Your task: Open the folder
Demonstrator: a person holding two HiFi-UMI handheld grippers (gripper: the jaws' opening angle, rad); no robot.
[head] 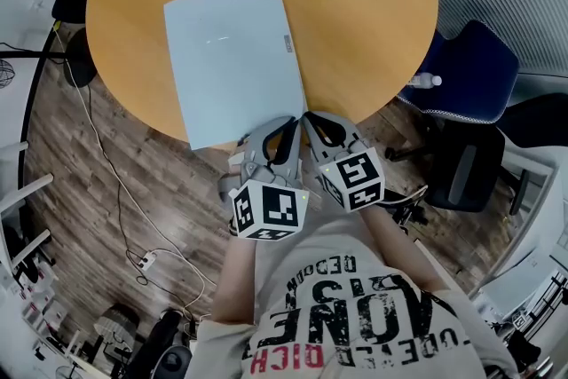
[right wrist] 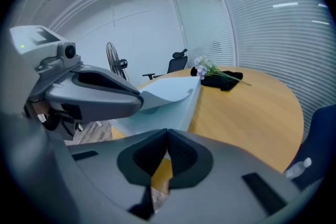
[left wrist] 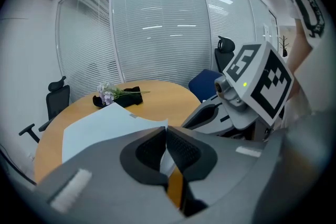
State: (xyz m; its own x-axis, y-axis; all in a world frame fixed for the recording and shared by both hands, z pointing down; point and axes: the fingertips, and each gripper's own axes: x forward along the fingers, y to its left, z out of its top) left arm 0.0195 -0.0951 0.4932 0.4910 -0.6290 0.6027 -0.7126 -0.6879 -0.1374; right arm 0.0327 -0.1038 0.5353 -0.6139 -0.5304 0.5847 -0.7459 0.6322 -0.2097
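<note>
The left gripper [left wrist: 166,131] is clenched on the near corner of the pale blue folder [head: 231,49], curling its cover up. The right gripper [right wrist: 167,134] is closed on that corner's lower edge. The folder lies on a round wooden table [head: 373,22], its near edge at the rim. The table stands on a plank floor [head: 106,182] beside a blue office chair [head: 470,71].

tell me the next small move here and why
Probably raise the left claw, peeling the cover back. It is shut on the near corner of the flat pale blue folder, whose cover already curls up there, while the right claw, jaws together at that same corner, appears to pinch the lower leaf and hold it down.
</note>
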